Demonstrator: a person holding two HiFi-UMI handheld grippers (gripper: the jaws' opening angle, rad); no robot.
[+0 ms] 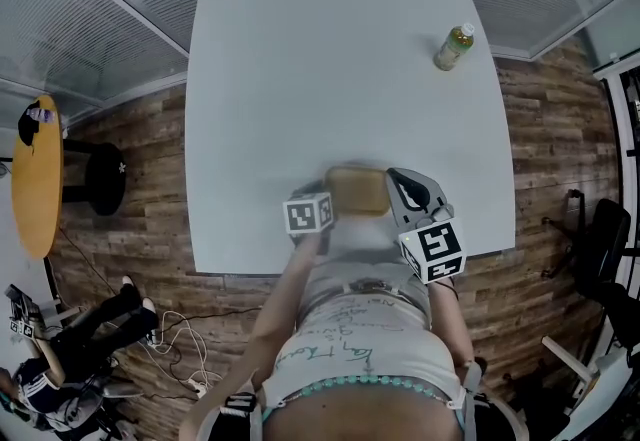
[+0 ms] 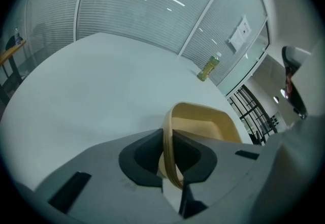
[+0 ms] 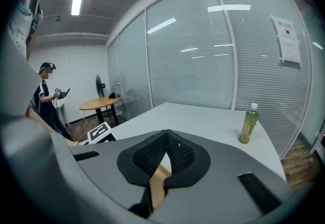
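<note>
A person stood at the near edge of a white table (image 1: 330, 79), a gripper in each hand. Both gripped one shallow tan tray (image 1: 357, 189), which sat just inside that near edge, a little right of centre. The left gripper (image 1: 328, 202) had its jaws pressed onto the tray's left rim, the thin wall pinched between the dark pads. The right gripper (image 1: 393, 184) had its jaws closed on the opposite rim, their tips meeting above it. Whether the tray rested on the table or hung just above it was unclear.

Beyond the tray the tabletop lay open – only a green bottle (image 1: 453, 47) stood upright, well apart, near the far right corner. A round wooden table (image 1: 38, 174) stood off to the left, on the wood floor.
</note>
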